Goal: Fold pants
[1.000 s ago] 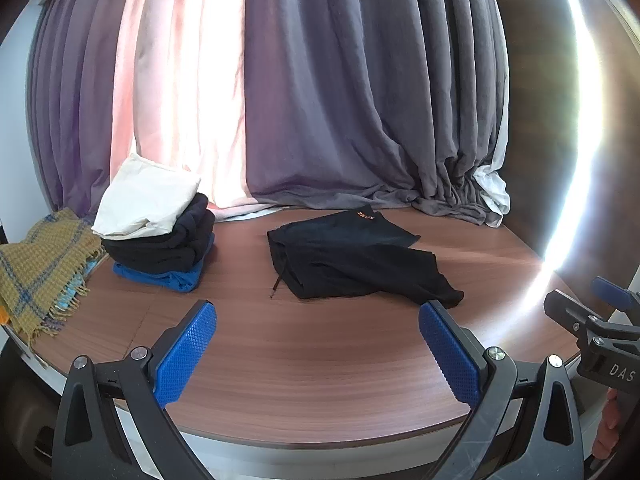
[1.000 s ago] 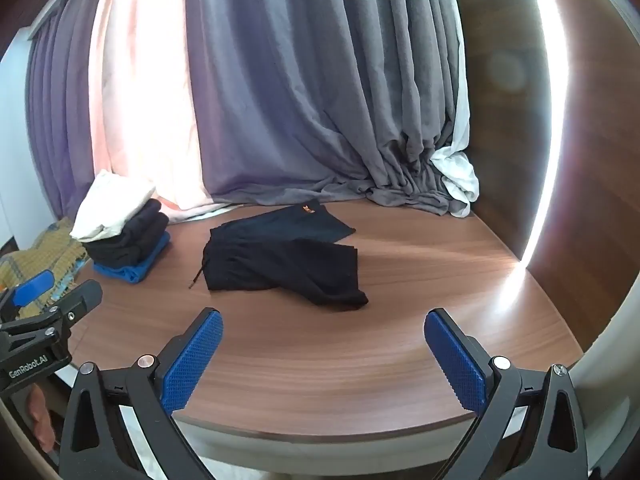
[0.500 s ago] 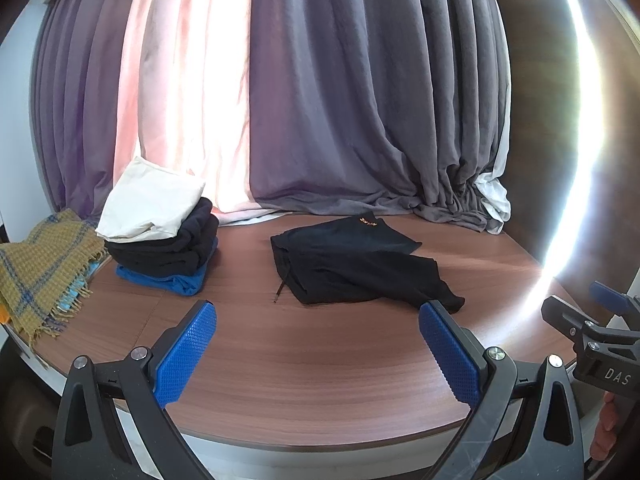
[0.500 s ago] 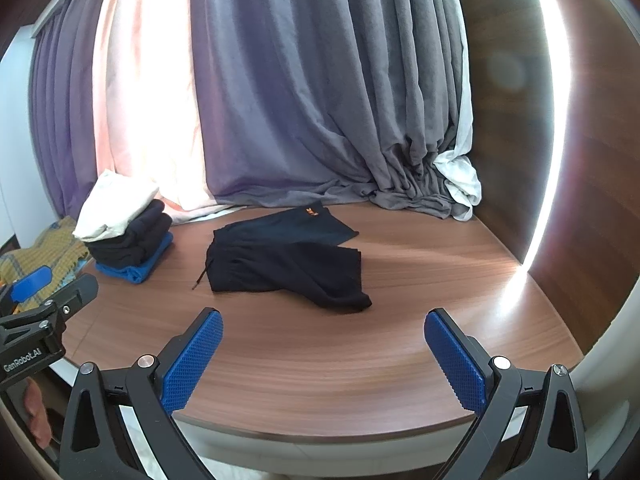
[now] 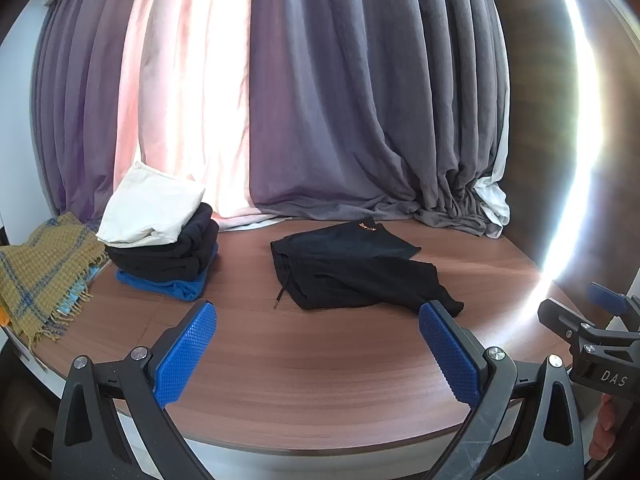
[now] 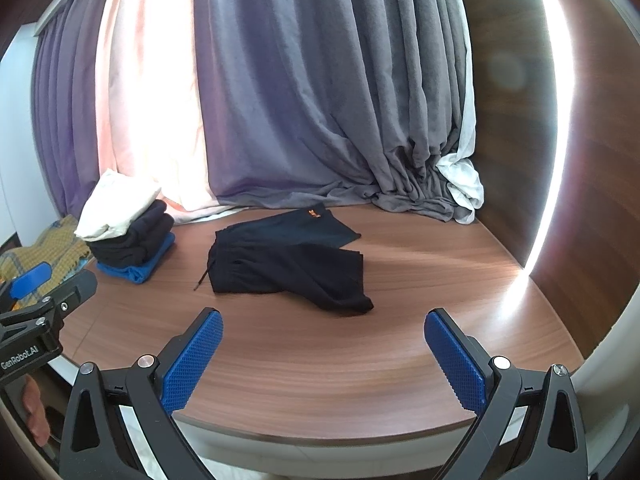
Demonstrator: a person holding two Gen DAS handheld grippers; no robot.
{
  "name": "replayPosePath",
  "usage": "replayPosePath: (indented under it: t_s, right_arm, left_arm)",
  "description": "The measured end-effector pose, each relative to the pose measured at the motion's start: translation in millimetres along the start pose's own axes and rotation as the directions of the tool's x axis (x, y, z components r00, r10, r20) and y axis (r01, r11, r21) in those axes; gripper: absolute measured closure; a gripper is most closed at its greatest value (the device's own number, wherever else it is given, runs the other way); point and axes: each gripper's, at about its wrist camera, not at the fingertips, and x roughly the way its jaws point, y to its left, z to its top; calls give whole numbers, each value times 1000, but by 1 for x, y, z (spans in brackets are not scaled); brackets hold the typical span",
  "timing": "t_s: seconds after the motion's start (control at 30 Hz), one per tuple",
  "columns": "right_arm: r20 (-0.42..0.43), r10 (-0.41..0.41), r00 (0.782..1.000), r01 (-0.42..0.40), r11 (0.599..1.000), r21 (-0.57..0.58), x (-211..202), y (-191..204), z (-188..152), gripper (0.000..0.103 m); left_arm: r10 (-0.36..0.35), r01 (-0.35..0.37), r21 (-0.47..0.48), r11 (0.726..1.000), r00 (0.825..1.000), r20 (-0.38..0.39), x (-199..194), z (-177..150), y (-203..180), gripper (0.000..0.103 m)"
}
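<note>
Black shorts with an orange logo and a loose drawstring lie loosely on the brown wooden table, one leg crossed over the other. My left gripper hovers open over the table's near edge, short of the shorts, nothing between its blue pads. My right gripper is likewise open and empty at the near edge, with the shorts ahead and slightly left. Each gripper shows at the side of the other's view.
A stack of folded clothes, white on black on blue, stands at the left rear. A yellow plaid blanket hangs over the left edge. Grey curtains pool on the table's back. A dark wall bounds the right.
Both grippers have tilted or lifted slightly, so the shorts sit a little lower in view. The shorts and stack have not moved.
</note>
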Motion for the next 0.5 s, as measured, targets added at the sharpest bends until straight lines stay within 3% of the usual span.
replayPosePath:
  t_s: [0.5]
  right_arm:
    - [7,7,1000,-7,1000,-6,0,0,1,1]
  left_arm:
    - [6,-6,-6,1000,1000,8,0,0,0,0]
